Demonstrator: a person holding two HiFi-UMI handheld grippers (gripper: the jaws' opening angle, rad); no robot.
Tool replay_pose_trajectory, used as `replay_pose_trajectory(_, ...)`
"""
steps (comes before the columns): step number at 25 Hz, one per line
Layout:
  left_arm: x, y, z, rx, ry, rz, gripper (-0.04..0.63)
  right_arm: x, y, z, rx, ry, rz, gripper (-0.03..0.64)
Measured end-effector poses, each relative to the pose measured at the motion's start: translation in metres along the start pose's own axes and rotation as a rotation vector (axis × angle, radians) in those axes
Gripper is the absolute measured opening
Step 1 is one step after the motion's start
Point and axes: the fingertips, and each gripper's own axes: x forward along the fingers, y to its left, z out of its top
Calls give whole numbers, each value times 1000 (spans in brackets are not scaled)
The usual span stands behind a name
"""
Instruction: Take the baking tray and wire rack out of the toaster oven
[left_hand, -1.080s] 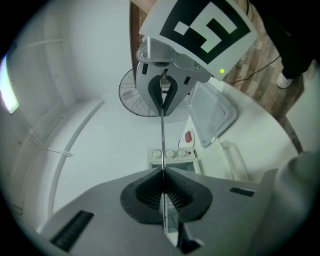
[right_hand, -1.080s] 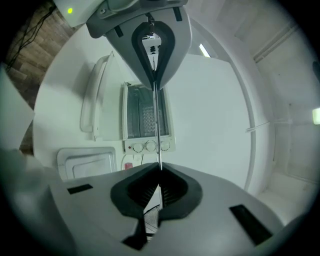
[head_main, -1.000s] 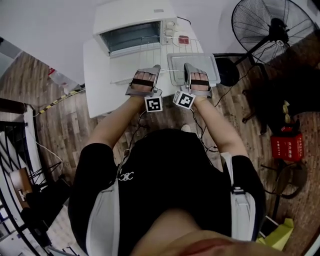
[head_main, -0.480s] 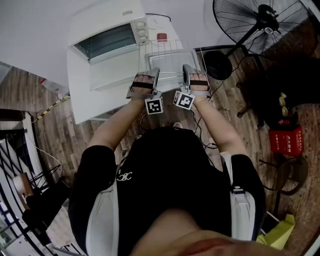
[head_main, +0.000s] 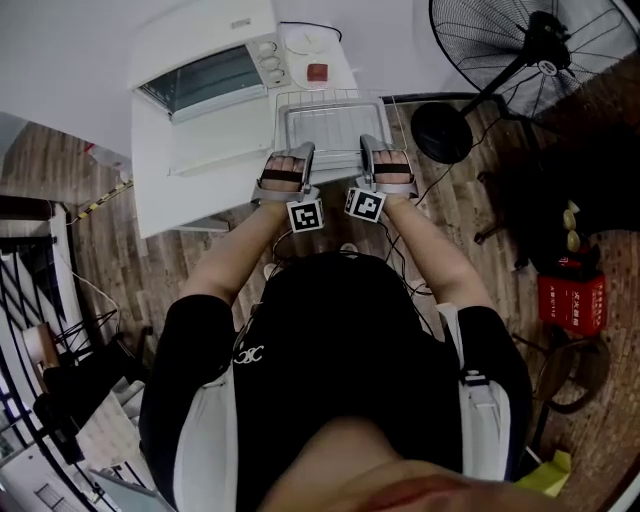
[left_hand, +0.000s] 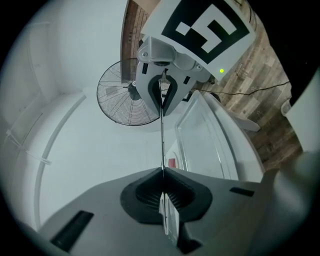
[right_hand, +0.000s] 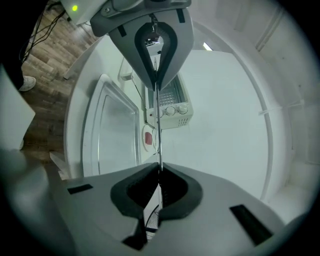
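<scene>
here, the left gripper (head_main: 300, 156) and the right gripper (head_main: 372, 150) sit side by side at the near edge of the white table (head_main: 160, 190), each carried in one of the person's hands. both have their jaws pressed together on the same thin front wire of the silver metal wire rack (head_main: 320, 97). in each gripper view that wire runs straight from the gripper's own jaws across to the other gripper's jaws.

in the head view the wire rack lies over the grey rectangular metal baking tray (head_main: 330, 128), at 12 o'clock from the grippers. whether the rack touches the tray cannot be told. the baking tray rests on the table just beside the white boxy toaster oven (head_main: 205, 65), which stands at 11 o'clock from the grippers. both the rack and the tray are outside the oven.

a black standing fan (head_main: 520, 50) is on the wooden plank floor (head_main: 470, 230) at 2 o'clock, apart from the table.
</scene>
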Motion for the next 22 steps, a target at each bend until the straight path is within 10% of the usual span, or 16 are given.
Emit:
replay_pose_trajectory(14,17,-40,2,-7,46,-100,14,17,46,-5,-38,-30,136,8)
replay_pose_trajectory(22,12,-78,6,-113,-4,-323,15,17,69,-2,51,-59,301,31)
